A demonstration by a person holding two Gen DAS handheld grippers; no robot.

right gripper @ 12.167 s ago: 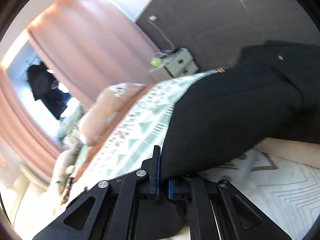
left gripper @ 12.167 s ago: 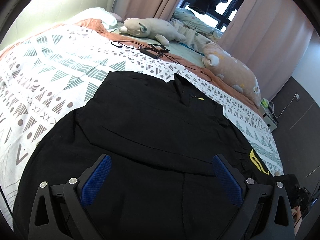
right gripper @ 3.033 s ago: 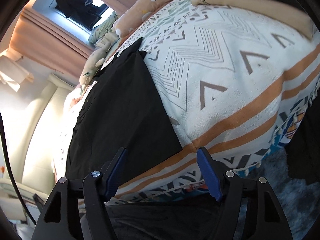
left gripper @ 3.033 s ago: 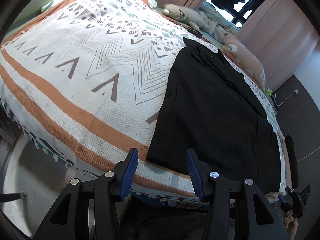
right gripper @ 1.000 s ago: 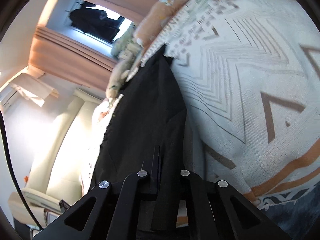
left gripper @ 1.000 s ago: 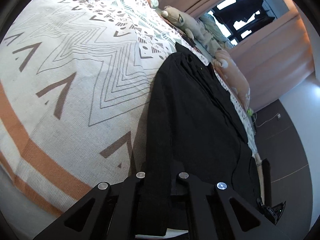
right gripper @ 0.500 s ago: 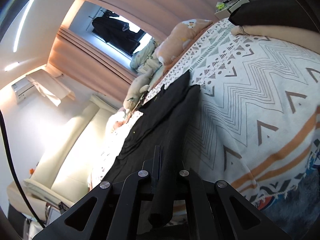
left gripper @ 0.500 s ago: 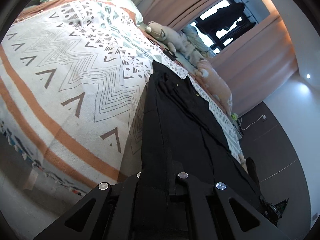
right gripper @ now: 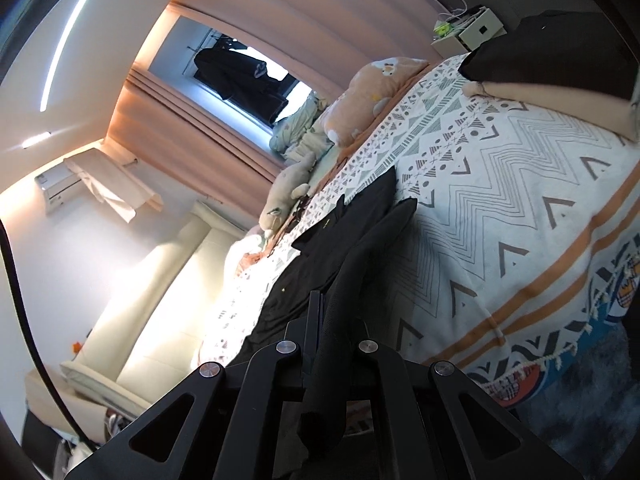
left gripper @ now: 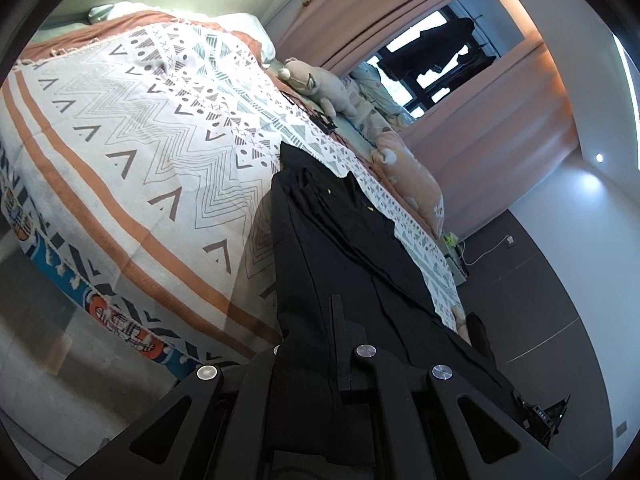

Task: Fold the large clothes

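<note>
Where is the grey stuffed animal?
In the left wrist view, the grey stuffed animal lies at the bed's far end, below the curtain, beside the peach plush.

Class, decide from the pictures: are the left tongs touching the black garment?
Touching. The left wrist view shows the left tongs shut on the black garment, its cloth pinched between the two fingers and running away across the patterned bedspread.

Patterned bedspread [left gripper: 132, 128], plush toys [left gripper: 316, 84], pink curtains [left gripper: 472, 148]

Black garment [left gripper: 320, 240], near hem lifted, stretched along bed
</note>
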